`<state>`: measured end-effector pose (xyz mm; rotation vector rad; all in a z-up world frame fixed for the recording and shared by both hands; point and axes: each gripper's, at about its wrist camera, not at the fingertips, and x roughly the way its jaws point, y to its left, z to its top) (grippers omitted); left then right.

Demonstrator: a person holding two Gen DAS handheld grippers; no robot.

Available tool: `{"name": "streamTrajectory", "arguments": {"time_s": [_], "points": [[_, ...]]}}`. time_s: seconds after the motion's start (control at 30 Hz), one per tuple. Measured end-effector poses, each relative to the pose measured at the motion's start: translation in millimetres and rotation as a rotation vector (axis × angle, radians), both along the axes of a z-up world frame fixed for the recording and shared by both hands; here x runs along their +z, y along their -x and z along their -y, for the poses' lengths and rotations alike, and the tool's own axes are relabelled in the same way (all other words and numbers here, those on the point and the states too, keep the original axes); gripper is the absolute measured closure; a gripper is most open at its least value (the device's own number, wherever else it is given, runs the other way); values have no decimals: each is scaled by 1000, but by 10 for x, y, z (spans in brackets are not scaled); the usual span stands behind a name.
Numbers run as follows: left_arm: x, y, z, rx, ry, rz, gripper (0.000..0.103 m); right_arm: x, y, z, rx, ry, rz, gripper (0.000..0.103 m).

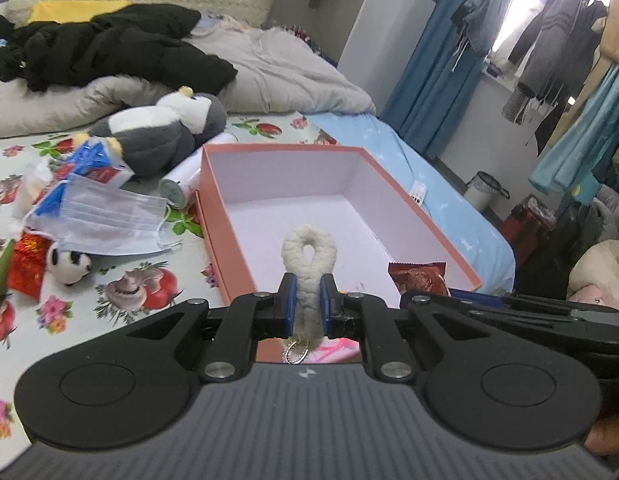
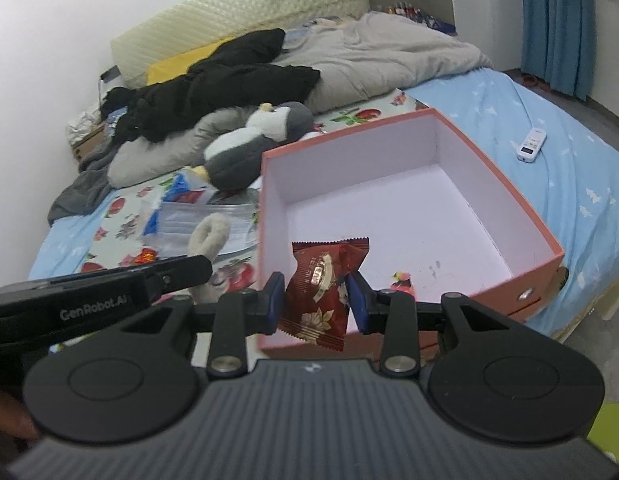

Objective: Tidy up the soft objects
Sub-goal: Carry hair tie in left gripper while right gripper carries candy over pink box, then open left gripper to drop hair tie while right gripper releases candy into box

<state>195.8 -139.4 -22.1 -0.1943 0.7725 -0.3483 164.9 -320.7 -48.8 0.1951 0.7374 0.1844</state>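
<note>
We record one cream woolly loop (image 1: 308,268), braided and plush, clamped between the left gripper's (image 1: 308,300) blue pads above the near edge of one open coral box (image 1: 213,216), its interior white. One dark red snack packet (image 2: 323,286) is pinched in the right gripper (image 2: 317,300) over the box's near wall. On the bed beside the box we count one penguin plush (image 1: 165,128), one small panda plush (image 1: 69,266), one face mask (image 1: 109,216). Floral sheet (image 1: 121,292), grey quilt, black coat, blue curtains.
</note>
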Motion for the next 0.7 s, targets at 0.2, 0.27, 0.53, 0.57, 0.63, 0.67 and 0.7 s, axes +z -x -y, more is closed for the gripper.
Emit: {"name": "streamTrajectory", "arguments": {"time_s": [0.2,0.27,0.53,0.57,0.63,0.67,0.7], "points": [[-229,-555,183,-24,-13,-46,88,-204,-462,145,-16,6,-44,65],[-310,-741,250,-28,-18,-62,88,-288,-619,192,-21,7,-63,65],[-641,-1349,479,-57,-48,-119,88,-655,-1120,358,-35,-7,-134,65],[-674,-1399,497,-59,-53,-126,87,-690,-1167,371,-37,-4,-141,65],[-730,-1491,503,-61,-51,-144,87,-747,-1243,397,-44,-9,-156,64],[-744,-1510,505,-59,-52,-150,87,-771,-1266,402,-47,-15,-164,64],[-757,-1539,506,-61,-55,-158,78,-787,-1284,405,-49,-20,-168,63]]}}
